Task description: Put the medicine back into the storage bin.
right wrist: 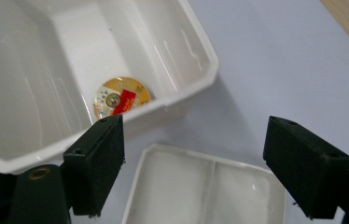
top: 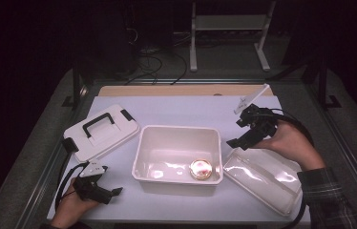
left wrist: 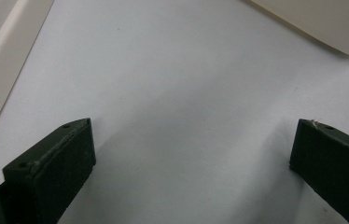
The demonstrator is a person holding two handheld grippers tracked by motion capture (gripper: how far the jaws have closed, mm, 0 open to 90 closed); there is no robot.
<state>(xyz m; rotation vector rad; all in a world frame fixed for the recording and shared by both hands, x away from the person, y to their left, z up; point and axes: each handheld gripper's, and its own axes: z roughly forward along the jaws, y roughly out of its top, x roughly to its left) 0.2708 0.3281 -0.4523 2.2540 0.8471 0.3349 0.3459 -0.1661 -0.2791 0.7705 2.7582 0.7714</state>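
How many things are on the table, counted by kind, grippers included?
White tub: 1
Clear tray: 1
White lid with black handle: 1
Round gold tin, lying in the tub: 1
Grippers: 2 (left gripper, right gripper)
Total: 6

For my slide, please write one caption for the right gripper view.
Open right gripper above a shallow tray, beside a white bin holding a round gold-labelled container.

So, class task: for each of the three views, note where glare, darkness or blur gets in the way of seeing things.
High view: glare washes out the round object in the white tub, and the room beyond the table is nearly black. Left gripper view: soft shadows spread on the table between the open jaws. Right gripper view: the object's red label reads clearly, while the near jaws look slightly soft.
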